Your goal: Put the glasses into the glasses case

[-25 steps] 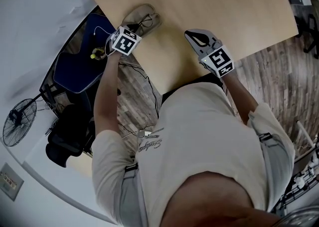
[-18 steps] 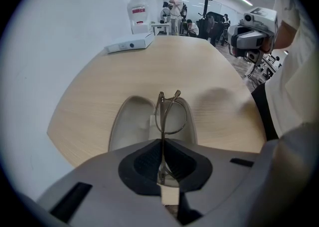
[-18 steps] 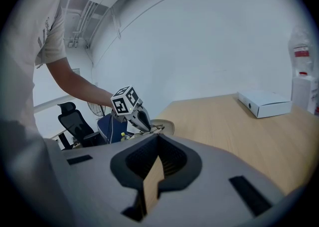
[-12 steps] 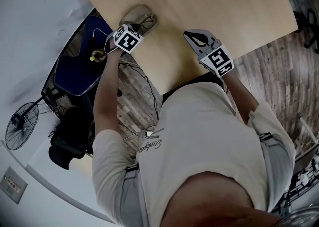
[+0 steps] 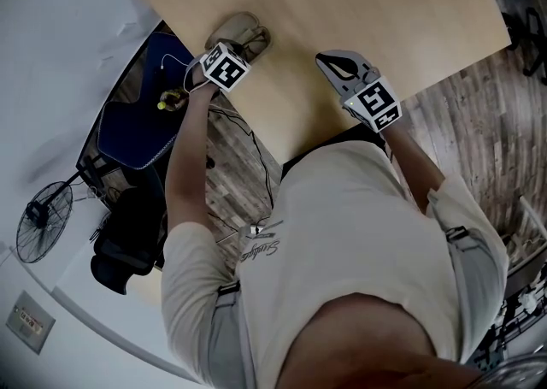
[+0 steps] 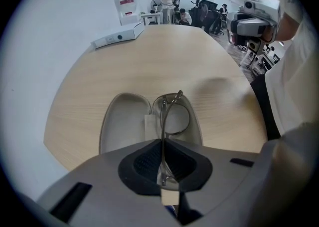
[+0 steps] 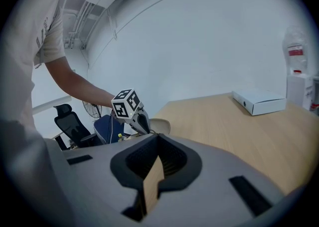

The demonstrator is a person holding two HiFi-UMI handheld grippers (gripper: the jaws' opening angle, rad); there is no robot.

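The glasses are pinched in the left gripper, whose fingers are closed on the thin metal frame. The frame runs edge-on up through the slit between the pads. From the fingertips it sticks straight out ahead, so one round lens rim hangs well clear of them, over the right-hand half of the case. Whether the rim touches the lining I can't make out.

The case lies open on the table, its two pale shells side by side, close to the table's near-left edge. In the head view the left gripper is right at the case, its marker cube just behind.

The right gripper sits over the table, well apart from the case and pointing across toward it. Its fingers are drawn together with nothing between them; only a sliver of table shows through. From its own view the left gripper and the case are visible further along the table.

A white box lies at the far end of the table.
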